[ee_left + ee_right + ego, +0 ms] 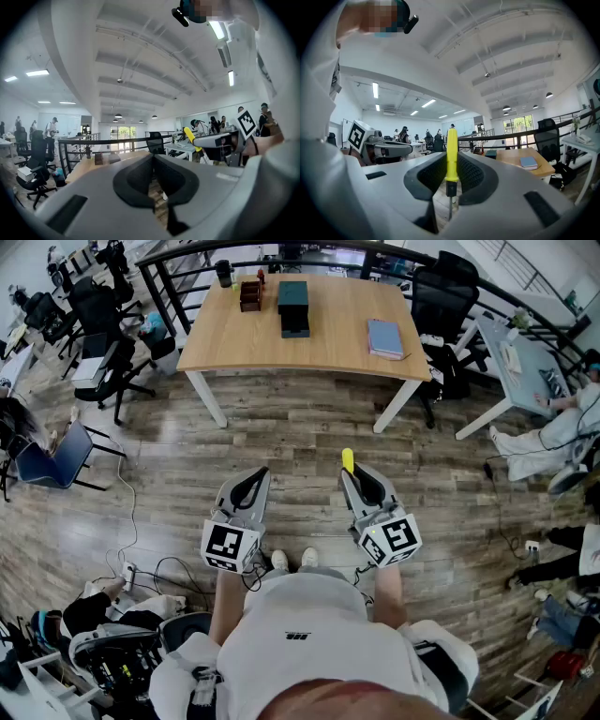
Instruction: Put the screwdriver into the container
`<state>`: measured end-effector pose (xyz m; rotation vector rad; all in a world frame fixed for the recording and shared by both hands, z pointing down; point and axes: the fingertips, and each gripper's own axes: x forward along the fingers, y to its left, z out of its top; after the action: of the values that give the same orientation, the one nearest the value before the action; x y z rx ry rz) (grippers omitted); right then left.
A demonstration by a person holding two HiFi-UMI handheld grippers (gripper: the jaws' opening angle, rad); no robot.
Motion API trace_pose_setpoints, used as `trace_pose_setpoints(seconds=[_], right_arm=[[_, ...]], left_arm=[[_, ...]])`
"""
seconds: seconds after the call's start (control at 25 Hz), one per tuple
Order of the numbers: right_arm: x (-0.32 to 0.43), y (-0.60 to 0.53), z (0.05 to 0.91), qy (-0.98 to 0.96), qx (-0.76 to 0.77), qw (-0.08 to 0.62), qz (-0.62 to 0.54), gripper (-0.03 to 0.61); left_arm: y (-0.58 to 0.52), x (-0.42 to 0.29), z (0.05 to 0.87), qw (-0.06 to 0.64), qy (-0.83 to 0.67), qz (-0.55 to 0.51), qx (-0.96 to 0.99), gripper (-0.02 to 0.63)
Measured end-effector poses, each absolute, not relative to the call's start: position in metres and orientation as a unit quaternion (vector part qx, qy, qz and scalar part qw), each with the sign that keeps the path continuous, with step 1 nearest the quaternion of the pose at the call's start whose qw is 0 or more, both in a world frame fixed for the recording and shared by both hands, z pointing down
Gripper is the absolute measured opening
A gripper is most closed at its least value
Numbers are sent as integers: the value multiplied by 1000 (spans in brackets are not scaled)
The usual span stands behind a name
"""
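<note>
The screwdriver [451, 157] stands upright with its yellow handle up, its dark neck clamped between the right tongs [354, 476], above the wooden floor [309, 437] and well apart from the near edge of the surface [309, 348]. The left tongs [255, 476] are beside them, closed together with nothing between. On the surface, a brown box [249, 294] and a dark green box [293, 306] stand near the far edge, and a blue notebook [385, 337] lies near the right edge.
</note>
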<state>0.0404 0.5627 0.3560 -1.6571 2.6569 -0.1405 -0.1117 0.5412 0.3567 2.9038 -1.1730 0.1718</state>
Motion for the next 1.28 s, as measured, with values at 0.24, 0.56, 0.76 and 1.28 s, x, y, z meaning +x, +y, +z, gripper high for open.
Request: trace_pose_setpoints(seconds=[0.24,0.56,0.76,1.28], right_arm=[[51,566,360,859,-510,3,-44,58],[67,547,369,867,-497,-2,-48,58],[77,524,373,868,-495,-10,-43,59],[71,418,375,867,-497,-25,-39,58]], left_arm=[[551,-96,361,6,-385,55,921,12],[539,-75,363,4,-399,55,915,12],[517,-64,366,0,-403,52,914,12],[407,-63,371,2,-396,56,917,12]])
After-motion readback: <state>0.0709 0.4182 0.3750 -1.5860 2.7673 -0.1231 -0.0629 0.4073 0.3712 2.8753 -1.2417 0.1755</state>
